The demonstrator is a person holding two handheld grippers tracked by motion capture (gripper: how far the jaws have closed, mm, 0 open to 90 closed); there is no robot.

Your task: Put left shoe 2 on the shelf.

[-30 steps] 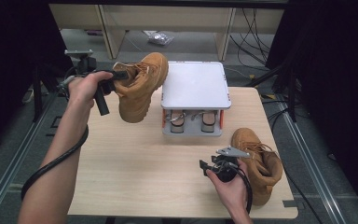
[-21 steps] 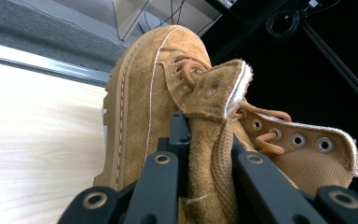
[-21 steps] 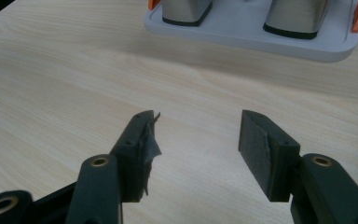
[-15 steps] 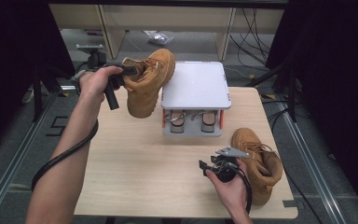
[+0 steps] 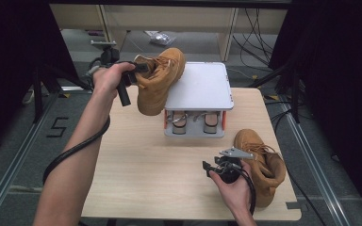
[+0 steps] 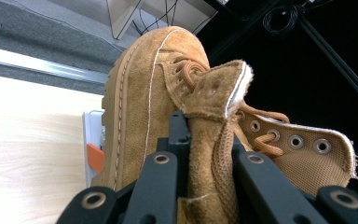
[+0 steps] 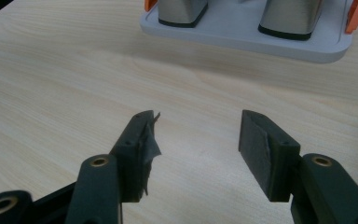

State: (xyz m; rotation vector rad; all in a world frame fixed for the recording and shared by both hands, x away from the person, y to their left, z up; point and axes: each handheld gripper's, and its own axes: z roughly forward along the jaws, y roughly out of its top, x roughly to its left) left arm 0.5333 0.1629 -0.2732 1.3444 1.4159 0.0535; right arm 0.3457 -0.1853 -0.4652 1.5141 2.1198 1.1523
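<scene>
Nearest the person, the right tongs [image 5: 213, 168] are held low over the worktop [image 5: 141, 179], in front of the grey shoe rack [image 5: 198, 89], with jaws apart and nothing between them. Just right of them, in front of the rack's right corner, a second tan boot [image 5: 259, 162] stands on the worktop. Farther off, at the rack's left edge, the left tongs [image 6: 200, 163] are clamped on the collar of the lifted tan boot [image 5: 159, 80], its toe raised above the rack's top plate. The carrying step is judged to be in hand. Next, the boot must be swung fully over the plate, levelled sole-down and lowered before release.
</scene>
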